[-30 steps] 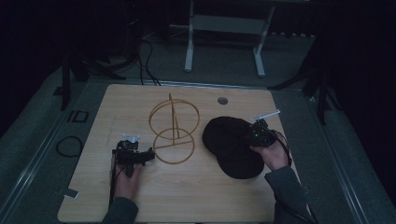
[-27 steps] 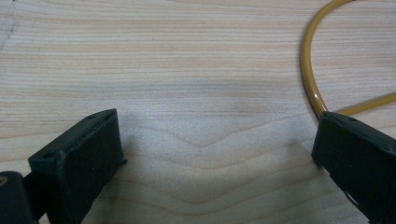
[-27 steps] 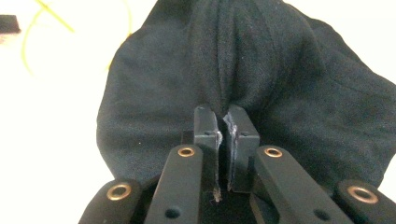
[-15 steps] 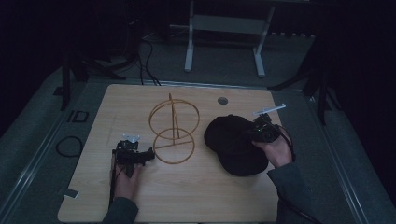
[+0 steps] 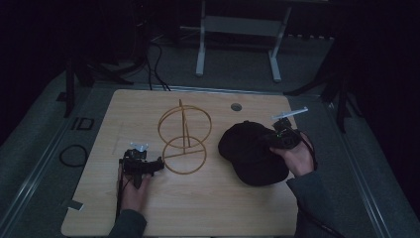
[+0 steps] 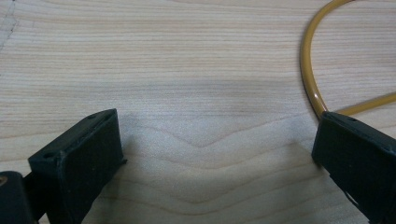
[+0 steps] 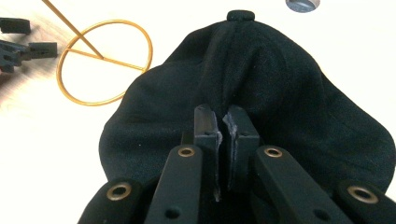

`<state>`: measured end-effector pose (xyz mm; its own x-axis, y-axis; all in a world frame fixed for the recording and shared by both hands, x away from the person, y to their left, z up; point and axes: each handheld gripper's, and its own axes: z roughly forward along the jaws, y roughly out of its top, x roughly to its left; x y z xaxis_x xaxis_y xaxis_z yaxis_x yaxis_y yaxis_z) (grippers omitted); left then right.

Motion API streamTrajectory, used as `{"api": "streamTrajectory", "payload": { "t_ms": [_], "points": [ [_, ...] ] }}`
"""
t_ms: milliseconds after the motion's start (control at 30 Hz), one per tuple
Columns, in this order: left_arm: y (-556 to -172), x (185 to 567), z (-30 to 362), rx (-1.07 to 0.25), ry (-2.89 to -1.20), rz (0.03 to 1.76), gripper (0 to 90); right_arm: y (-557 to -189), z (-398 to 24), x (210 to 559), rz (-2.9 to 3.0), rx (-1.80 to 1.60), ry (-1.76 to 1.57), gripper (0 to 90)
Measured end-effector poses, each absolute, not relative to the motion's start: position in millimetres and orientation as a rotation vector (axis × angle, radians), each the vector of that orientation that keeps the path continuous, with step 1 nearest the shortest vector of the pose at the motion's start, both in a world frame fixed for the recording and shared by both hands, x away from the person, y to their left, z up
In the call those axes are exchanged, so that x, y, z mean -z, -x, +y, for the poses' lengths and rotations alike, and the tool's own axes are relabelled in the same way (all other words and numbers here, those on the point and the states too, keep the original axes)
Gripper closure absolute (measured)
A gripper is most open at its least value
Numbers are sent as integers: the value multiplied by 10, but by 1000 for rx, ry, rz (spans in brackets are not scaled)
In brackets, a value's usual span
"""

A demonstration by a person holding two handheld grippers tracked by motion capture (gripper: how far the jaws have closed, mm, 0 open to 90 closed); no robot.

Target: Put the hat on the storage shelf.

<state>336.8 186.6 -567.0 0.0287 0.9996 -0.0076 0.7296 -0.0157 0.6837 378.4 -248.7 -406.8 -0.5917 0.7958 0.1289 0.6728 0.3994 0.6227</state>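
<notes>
Pinching a fold of soft black fabric cap (image 7: pixel 261 88) in my right gripper (image 7: pixel 227 122) at the wooden table's (image 5: pixel 208 198) right; left gripper (image 6: pixel 212 154) gaping beside the thin golden wire stand (image 5: pixel 184 136).

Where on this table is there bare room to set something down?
Bare wood runs along the table's near edge between the two forearms, and across the far left corner behind the wire stand. The middle is crowded: stand, black cap, both claws.

Left jaws wide apart, right jaws pinched together.
The black two-jaw left gripper (image 5: pixel 157 164) sits low in the left hand (image 5: pixel 134 191), while the black two-jaw right gripper (image 5: pixel 270 140), held by the right hand (image 5: pixel 298 159), clamps black fabric.
</notes>
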Motion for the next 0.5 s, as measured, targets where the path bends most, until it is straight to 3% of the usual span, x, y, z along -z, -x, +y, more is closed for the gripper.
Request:
{"api": "streamTrajectory", "payload": {
  "t_ms": [500],
  "points": [
    [-3367, 5670, 1866, -685, -1799, 1753, 12, -3788, -2546, 3855, 2433, -1027, -1302, 853]
  ]
}}
